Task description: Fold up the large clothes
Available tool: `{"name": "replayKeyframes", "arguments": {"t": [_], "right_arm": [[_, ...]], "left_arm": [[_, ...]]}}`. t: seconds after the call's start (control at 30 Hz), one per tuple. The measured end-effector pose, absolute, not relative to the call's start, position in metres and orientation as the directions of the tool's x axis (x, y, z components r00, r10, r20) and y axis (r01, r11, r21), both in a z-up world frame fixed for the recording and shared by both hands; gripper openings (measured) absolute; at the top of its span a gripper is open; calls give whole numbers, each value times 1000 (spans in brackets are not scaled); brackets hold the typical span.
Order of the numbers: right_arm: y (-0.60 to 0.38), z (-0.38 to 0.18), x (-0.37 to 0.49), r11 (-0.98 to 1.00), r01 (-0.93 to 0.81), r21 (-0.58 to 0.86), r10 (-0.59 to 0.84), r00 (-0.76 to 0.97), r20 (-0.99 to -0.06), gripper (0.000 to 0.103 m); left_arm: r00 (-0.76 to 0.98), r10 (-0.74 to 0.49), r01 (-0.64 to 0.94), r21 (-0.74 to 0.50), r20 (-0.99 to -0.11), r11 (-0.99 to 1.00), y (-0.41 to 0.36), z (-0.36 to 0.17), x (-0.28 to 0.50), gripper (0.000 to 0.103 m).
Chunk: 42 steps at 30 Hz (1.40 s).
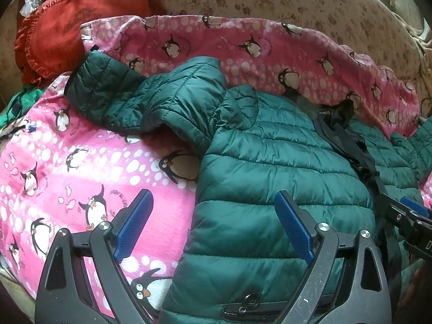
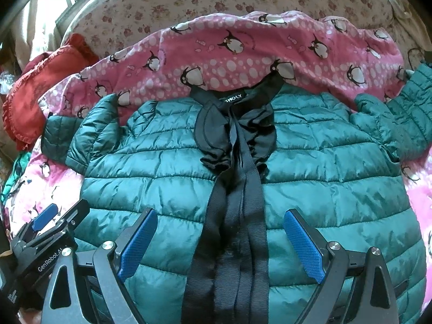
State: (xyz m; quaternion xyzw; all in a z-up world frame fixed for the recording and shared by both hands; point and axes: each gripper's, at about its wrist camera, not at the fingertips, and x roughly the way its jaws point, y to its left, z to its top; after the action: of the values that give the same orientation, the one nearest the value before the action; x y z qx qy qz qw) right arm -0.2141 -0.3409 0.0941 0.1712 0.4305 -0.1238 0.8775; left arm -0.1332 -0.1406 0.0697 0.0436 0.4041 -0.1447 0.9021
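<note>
The green puffer jacket (image 2: 310, 183) lies spread front-up and unfolded on a pink penguin blanket (image 1: 81, 167), so the folding looks barely begun: no sleeve is turned in and the body is not doubled. It is quilted and shiny, with a black placket (image 2: 232, 216) down the middle and a black collar at the far end. Its left sleeve (image 1: 129, 91) sprawls outward, crumpled. The left claw (image 1: 213, 221) hangs wide over the jacket's edge, gripping nothing; the right claw (image 2: 221, 237) straddles the placket, equally wide and empty. A red cushion (image 1: 64, 37) sits beyond.
</note>
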Motion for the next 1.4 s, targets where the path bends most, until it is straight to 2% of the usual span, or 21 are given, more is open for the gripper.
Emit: {"name": "replayKeyframes", "arguments": {"t": [1.4], "right_arm": [[-341, 87, -211, 911, 364, 193, -55, 573, -818, 94]], "left_arm": [[616, -213, 287, -35, -759, 957, -134, 59, -126, 91]]}}
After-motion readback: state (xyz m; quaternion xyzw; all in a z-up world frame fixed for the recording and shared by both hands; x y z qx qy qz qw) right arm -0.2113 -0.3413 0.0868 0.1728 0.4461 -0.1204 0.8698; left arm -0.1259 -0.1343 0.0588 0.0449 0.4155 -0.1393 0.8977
